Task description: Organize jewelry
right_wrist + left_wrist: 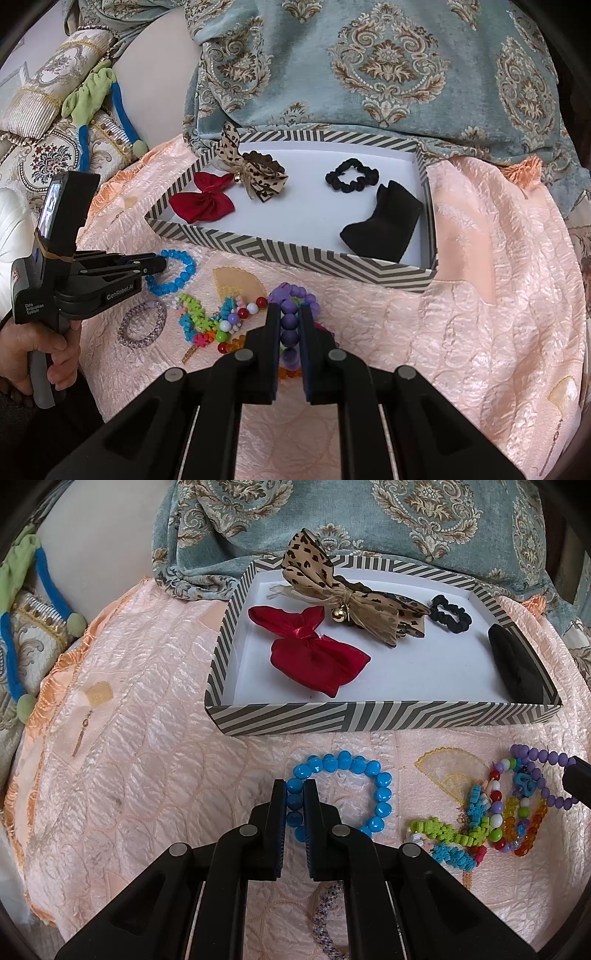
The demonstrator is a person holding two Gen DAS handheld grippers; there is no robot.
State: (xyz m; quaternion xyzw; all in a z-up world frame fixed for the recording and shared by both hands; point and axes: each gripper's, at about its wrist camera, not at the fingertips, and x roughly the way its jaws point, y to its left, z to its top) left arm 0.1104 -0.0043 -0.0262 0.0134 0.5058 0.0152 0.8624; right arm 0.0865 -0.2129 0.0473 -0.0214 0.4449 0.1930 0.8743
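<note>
A striped box (384, 718) (295, 258) holds a red bow (314, 657) (203, 201), a leopard bow (351, 594) (255, 170), a black scrunchie (452, 614) (351, 175) and a black cloth piece (517, 664) (384, 223). My left gripper (294, 794) (159, 266) is shut on the blue bead bracelet (369, 771) (181, 277), which lies on the pink cloth. My right gripper (289, 317) is shut on the purple bead bracelet (290, 317) (546, 771); its tip shows at the right edge of the left wrist view (578, 781).
A heap of coloured bead bracelets (491, 819) (218, 321) lies between the grippers. A lilac woven bracelet (142, 325) (325, 915) lies nearer. An earring (83, 734) lies at the left. Patterned cushions (369, 66) stand behind the box.
</note>
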